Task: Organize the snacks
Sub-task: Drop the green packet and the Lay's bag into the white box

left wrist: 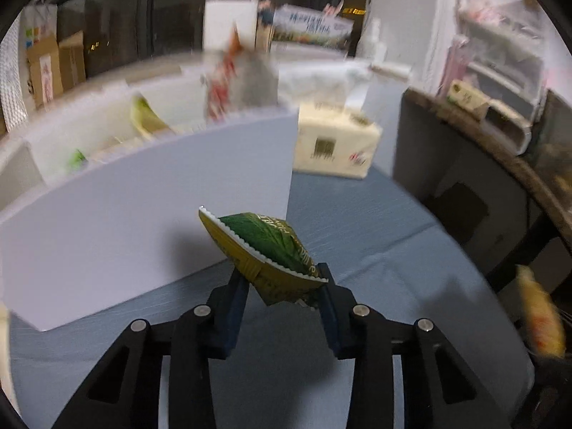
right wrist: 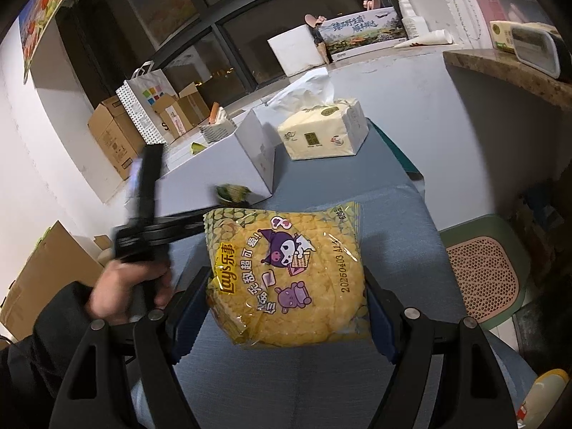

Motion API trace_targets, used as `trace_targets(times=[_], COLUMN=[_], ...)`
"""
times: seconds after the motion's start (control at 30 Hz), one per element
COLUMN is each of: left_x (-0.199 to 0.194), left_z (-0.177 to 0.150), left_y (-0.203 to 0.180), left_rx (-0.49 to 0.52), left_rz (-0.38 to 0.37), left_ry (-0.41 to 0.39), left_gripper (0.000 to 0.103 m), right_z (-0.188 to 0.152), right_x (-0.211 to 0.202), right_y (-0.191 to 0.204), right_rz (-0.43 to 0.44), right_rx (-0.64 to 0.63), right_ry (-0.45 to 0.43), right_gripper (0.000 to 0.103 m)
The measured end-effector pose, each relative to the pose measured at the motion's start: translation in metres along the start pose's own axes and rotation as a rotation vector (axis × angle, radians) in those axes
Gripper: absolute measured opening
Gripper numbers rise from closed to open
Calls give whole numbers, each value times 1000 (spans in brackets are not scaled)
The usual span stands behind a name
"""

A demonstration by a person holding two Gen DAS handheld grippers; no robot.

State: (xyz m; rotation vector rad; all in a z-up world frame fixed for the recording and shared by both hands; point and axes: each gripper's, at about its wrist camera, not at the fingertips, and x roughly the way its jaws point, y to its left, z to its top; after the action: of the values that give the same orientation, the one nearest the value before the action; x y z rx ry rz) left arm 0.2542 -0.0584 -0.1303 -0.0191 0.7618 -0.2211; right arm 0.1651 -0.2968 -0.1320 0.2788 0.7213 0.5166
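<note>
Left gripper (left wrist: 284,286) is closed on a small green-and-gold foil snack sachet with serrated edges (left wrist: 266,250), pinched at its lower end between the blue pads, with most of the packet standing free above the fingers and clear of the blue-grey cloth-covered table (left wrist: 375,236). Directly ahead stands the white rectangular cardboard box (left wrist: 150,193), its near wall facing the camera; other packets show inside it, blurred. Right gripper (right wrist: 286,307) has its jaws set wide and pressed against both sides of a yellow clear-plastic Lay's crisp bag with purple cartoon figures (right wrist: 286,271), which appears held slightly above the cloth, though contact underneath cannot be confirmed. A cream tissue pack (right wrist: 323,132) sits just beside the box's far corner. Assessment: the step in hand is delivery of the sachet into the box. Recommended practice: raise the sachet fully above the near wall before advancing, since the free upper portion could catch the rim; release only once over the interior, low enough that it does not bounce out. The grip is shallow, so avoid sudden swings. Keep the right load steady and well aside of the left gripper's path, as the crisp bag is fragile and will crush under added squeeze
</note>
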Motion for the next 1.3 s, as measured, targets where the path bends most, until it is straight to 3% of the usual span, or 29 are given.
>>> trace_targets(times=[0.17,0.33,0.47,0.63,0.83,0.93,1.0,1.03,1.07,1.1,1.17,1.3], left_x=[-78,-144,-174,-170,-131,-111,-100,-96,-91,-91,-87,-87], left_z=[-7,-10,-4,18,54,67,71,72,73,71,69,65], left_y=[25,64,93,128,162,167,172,174,176,176,177,178], left_rx=[-21,-49,-78,-136,-168,-137,-151,-158,-168,-176,-167,-167], left_rz=[-24,41,92,113,126,210,197,200,223,248,268,254], left_ry=[-96,-184,-245,-270,-232,-211,-187,-169,-147,-156,-145,-142], left_gripper=[42,42,42,42,42,42,51,80,97,103,103,103], right_z=[8,29,67,119,175,193,203,208,212,214,217,216], right_x=[18,36,56,87,149,172,187,196,202,204,207,202], right_y=[21,60,103,148,184,184,180,178,177,176,173,167], right_rz=[50,127,154,140,65,30,-4,-5,-15,-31,-53,-53], right_rx=[-30,-89,-169,-251,-318,-319,-327,-323,-317,-313,-309,-296], right_ry=[26,29,9,-4,26,38,49,71,80,82,66,30], right_gripper=[82,82,82,82,82,82,82,82,87,96,103,103])
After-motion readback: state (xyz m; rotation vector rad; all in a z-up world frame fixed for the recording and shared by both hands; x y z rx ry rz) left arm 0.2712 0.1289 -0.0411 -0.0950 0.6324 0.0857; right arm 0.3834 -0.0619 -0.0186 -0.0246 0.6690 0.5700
